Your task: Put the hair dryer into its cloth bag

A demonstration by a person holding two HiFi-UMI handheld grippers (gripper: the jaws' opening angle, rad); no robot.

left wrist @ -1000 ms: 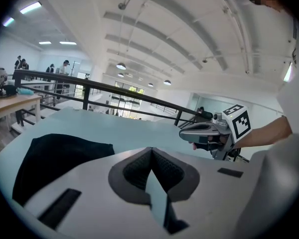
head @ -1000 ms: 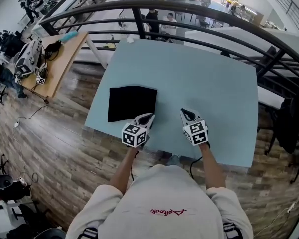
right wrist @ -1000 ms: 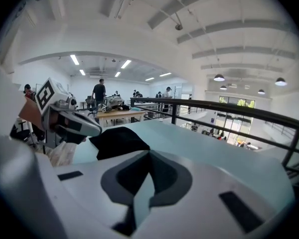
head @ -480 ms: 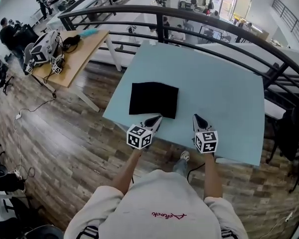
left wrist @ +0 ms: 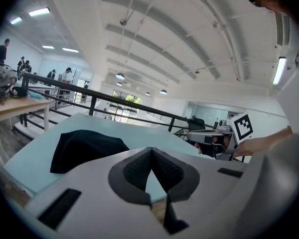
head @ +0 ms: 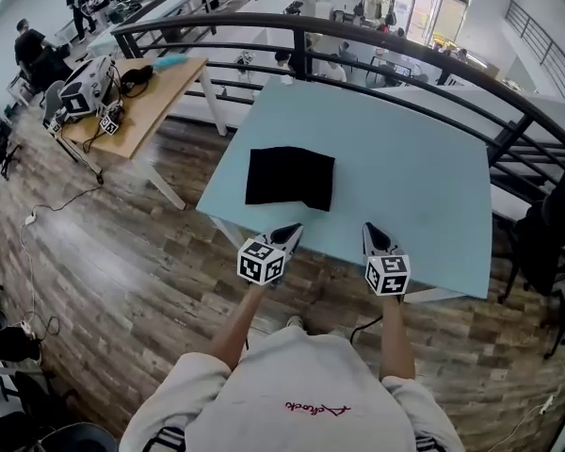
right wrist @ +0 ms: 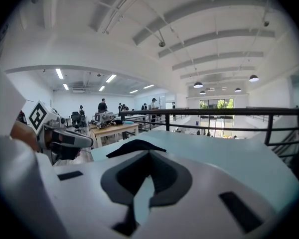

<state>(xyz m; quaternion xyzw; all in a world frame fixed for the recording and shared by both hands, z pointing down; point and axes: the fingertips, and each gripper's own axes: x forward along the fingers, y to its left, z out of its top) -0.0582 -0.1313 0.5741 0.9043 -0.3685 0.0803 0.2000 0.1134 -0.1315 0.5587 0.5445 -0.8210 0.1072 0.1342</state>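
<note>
A black cloth bag (head: 290, 177) lies flat on the left half of the light blue table (head: 414, 177). It also shows in the left gripper view (left wrist: 84, 146) and in the right gripper view (right wrist: 134, 147). No hair dryer is in any view. My left gripper (head: 294, 228) hovers at the table's near edge, just short of the bag, jaws shut with nothing between them (left wrist: 150, 150). My right gripper (head: 368, 227) is level with it further right, also shut and holding nothing (right wrist: 149, 152). Each gripper shows in the other's view.
A black metal railing (head: 358, 26) curves round the table's far side. A wooden workbench (head: 141, 102) with equipment stands to the left. Wood-plank floor (head: 122, 281) lies under the near edge. People stand far off at the upper left.
Both grippers have drawn back from over the table, beside the bag's near corner, to the table's near edge. The bag has not moved.
</note>
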